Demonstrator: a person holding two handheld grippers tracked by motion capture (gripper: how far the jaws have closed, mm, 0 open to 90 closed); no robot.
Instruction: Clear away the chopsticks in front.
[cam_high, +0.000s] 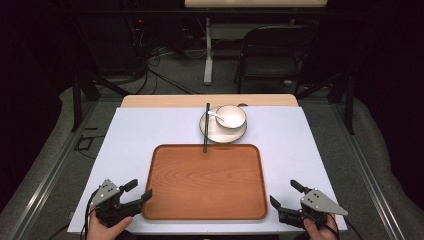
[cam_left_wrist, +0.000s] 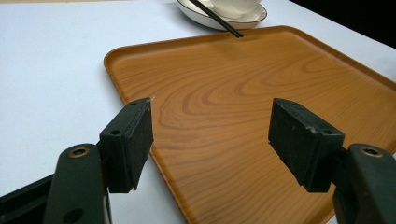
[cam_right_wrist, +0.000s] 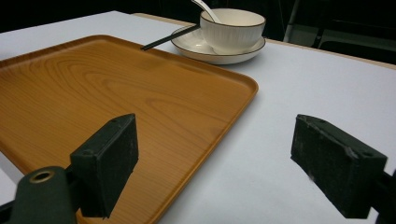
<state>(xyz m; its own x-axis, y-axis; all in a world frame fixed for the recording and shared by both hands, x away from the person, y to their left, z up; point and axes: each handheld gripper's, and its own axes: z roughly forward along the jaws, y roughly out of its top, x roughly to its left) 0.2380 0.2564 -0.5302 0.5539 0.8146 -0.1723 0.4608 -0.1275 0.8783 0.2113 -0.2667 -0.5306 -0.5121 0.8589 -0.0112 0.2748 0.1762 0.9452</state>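
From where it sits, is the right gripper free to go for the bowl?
Probably yes. The right gripper is open, and only bare white table lies between it and the bowl on its plate.

Beyond my white-topped wooden bench (cam_high: 150, 130), a black folding metal chair (cam_high: 272, 52) stands on grey carpeted floor (cam_high: 175, 75), amid dark surroundings and trailing black cables (cam_high: 155, 67).

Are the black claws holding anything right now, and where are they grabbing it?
Nothing is held. The left gripper and the right gripper are both wide open with only air between the jaws, one at each near corner of the wooden tray.
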